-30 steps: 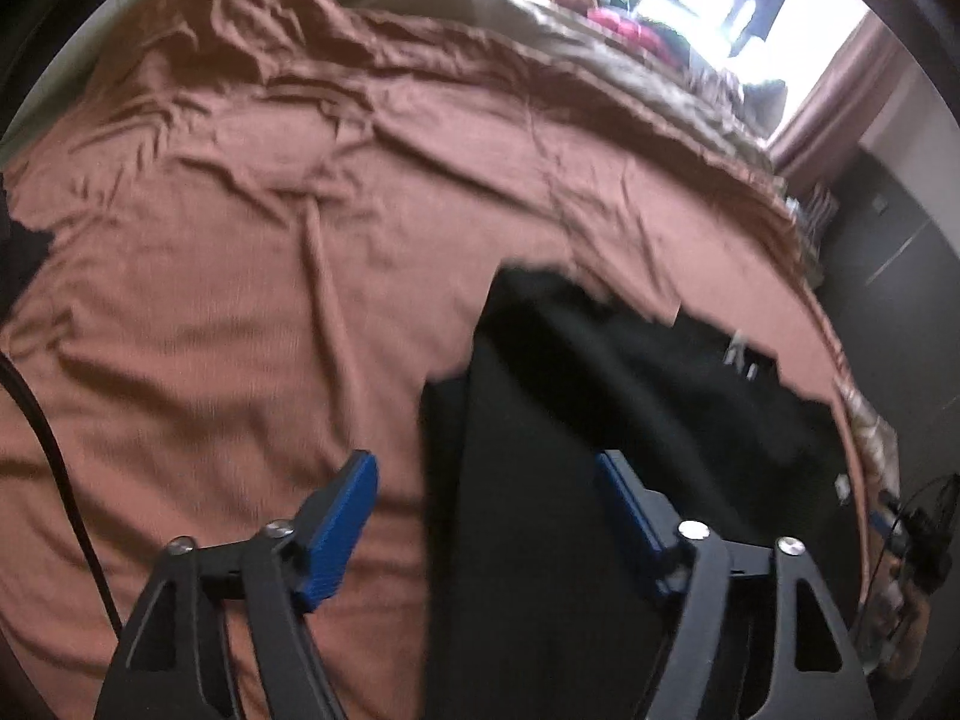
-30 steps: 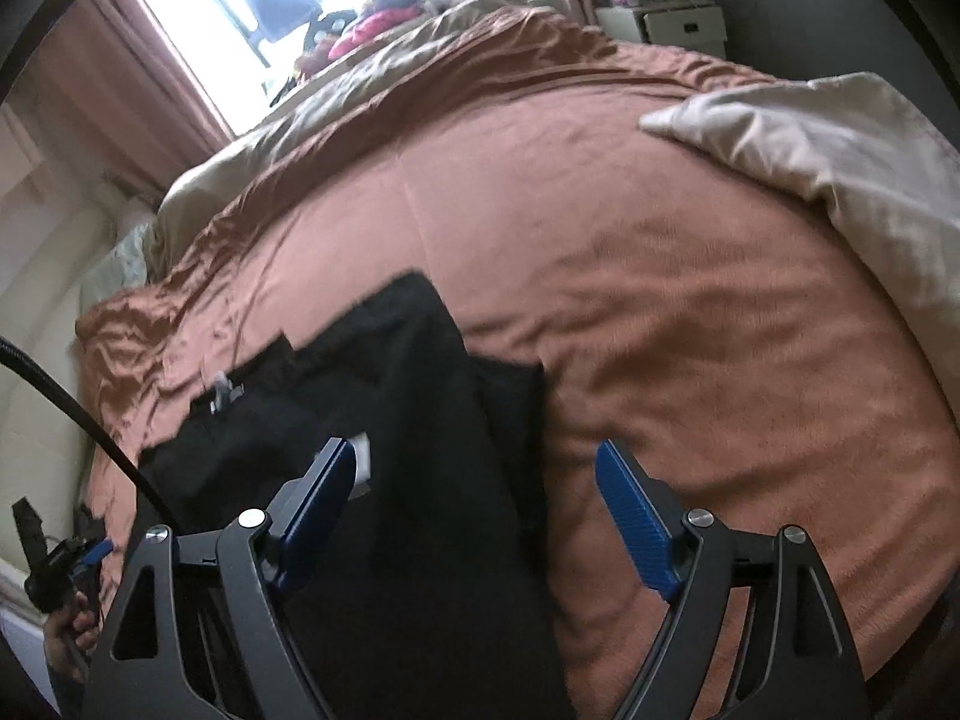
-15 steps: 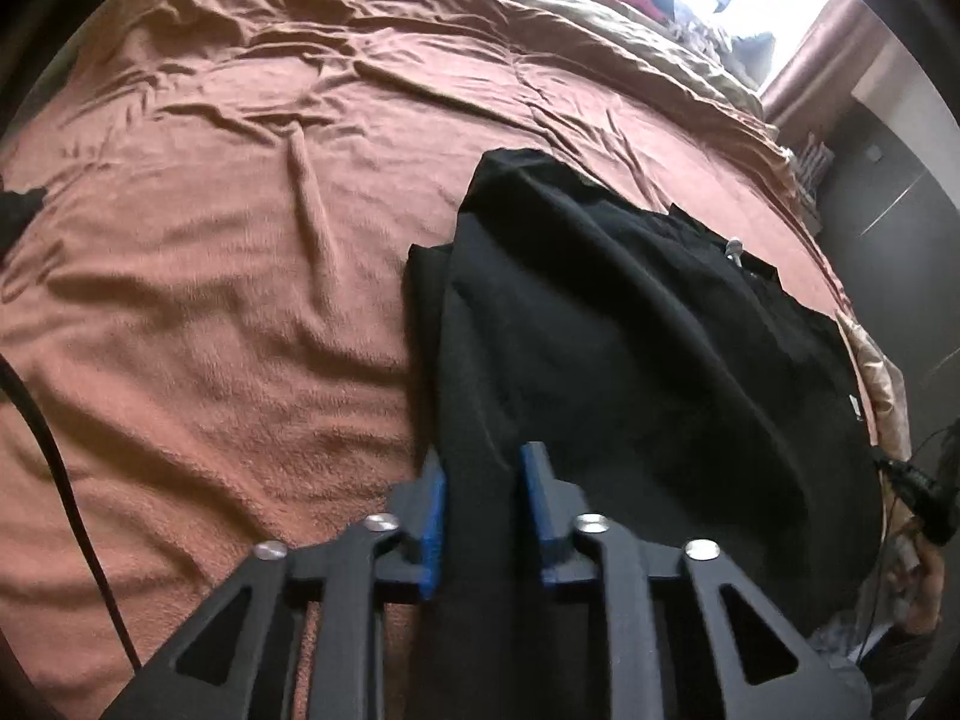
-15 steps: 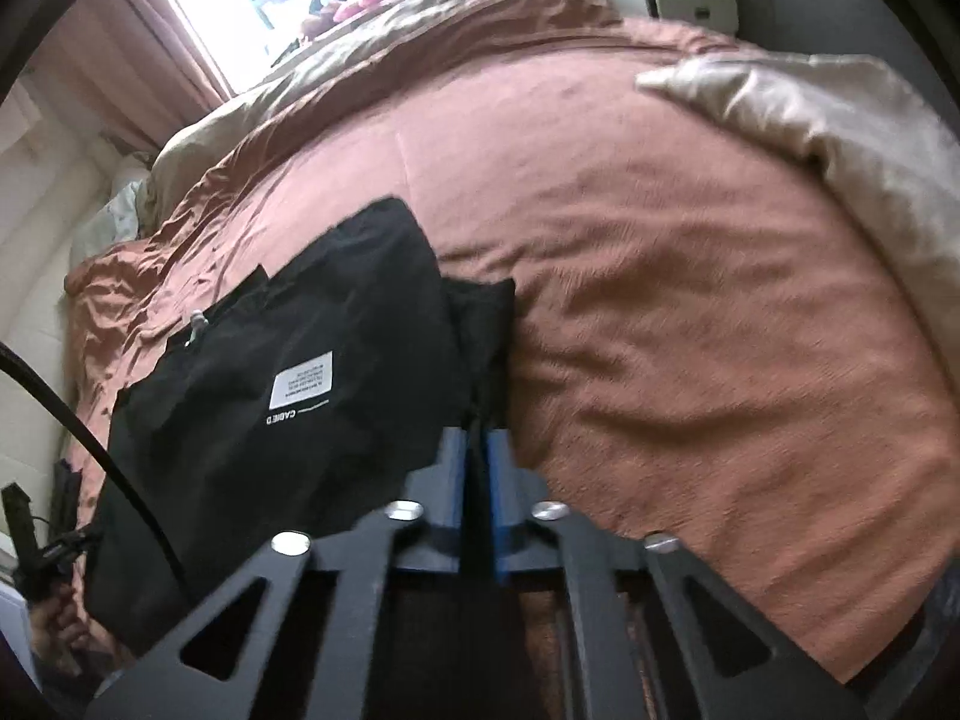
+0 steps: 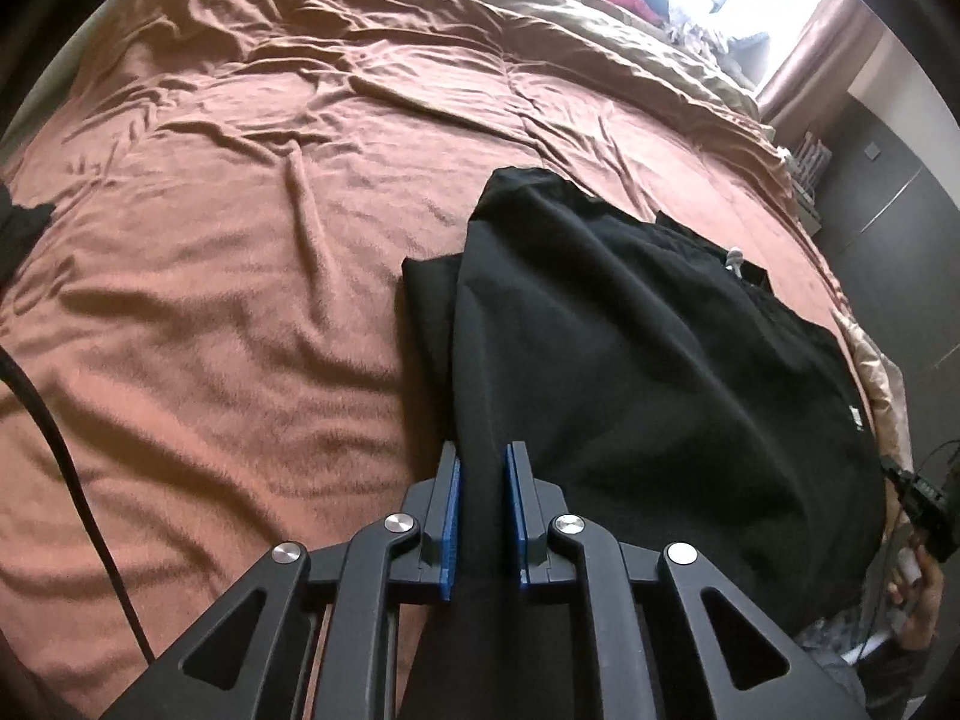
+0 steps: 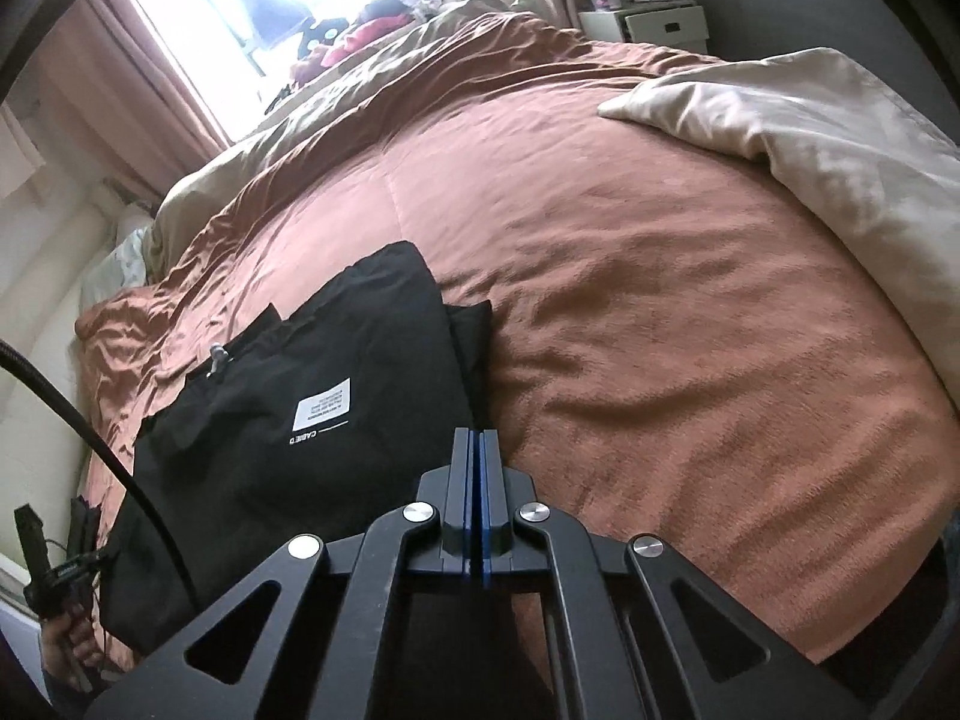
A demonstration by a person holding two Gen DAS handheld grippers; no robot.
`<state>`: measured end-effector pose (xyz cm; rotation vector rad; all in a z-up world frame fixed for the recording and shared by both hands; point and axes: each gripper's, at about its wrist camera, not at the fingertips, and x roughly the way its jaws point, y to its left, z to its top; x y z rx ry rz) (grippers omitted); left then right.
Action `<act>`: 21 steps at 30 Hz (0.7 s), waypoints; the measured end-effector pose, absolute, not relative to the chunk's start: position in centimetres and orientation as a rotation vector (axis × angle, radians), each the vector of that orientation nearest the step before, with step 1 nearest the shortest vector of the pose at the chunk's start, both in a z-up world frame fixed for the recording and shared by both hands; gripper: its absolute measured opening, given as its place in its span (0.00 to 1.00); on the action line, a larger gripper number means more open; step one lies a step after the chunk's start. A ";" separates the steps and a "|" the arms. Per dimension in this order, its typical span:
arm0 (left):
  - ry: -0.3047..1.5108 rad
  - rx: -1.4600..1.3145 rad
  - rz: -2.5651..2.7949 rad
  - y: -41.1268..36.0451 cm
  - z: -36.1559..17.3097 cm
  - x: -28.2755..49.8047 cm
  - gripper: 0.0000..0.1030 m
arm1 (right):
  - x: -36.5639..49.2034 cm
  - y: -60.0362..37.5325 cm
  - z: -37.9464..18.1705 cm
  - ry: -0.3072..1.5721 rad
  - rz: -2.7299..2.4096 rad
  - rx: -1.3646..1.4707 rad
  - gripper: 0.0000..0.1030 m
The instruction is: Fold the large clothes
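Black fabric is filling the lower right of the left wrist view: a large black garment (image 5: 630, 360) is lying on the rust-brown bedspread (image 5: 240, 300), reaching toward the bed's right edge. The left tongs (image 5: 483, 462) are pinching a raised ridge of that garment between their blue pads (image 5: 451, 516), with a narrow band of cloth showing in the gap. A second dark layer is peeking out just left of the ridge. A small pale zipper pull or toggle is sitting near the garment's far edge, though it is too small to tell which. A black cable (image 5: 66, 468) is curving down the left side of the view. Olive bedding (image 5: 600, 24) is bunching along the far side of the bed under a bright window.

From the right wrist view, the same black garment (image 6: 312, 420) is lying to the left on the bedspread (image 6: 660, 330), showing a white printed label (image 6: 321, 405). The right tongs (image 6: 479, 438) are pressed together at the garment's right-hand edge, the cloth running in under the tips; whether they are actually holding fabric I cannot tell. A cream blanket (image 6: 810, 120) is lying across the bed's right corner, well apart from the garment. A white nightstand (image 6: 660, 27) is standing beyond the bed.
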<state>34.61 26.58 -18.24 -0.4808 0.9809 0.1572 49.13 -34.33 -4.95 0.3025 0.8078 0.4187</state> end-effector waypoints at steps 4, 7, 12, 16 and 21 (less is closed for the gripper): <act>0.974 -0.491 0.118 26.2 -18.4 34.2 0.13 | 48.7 -36.1 -4.9 0.782 0.352 0.321 0.00; 0.977 -0.483 0.107 26.1 -18.9 35.0 0.05 | 48.7 -36.4 -4.9 0.780 0.390 0.335 0.00; 0.972 -0.500 0.088 26.1 -19.5 36.4 0.03 | 49.2 -36.1 -5.1 0.817 0.434 0.359 0.00; 0.957 -0.510 0.094 26.4 -19.4 36.8 0.03 | 49.1 -36.1 -5.2 0.837 0.448 0.379 0.00; 0.951 -0.522 0.102 26.8 -19.1 36.2 0.04 | 48.3 -36.2 -5.6 0.847 0.455 0.387 0.66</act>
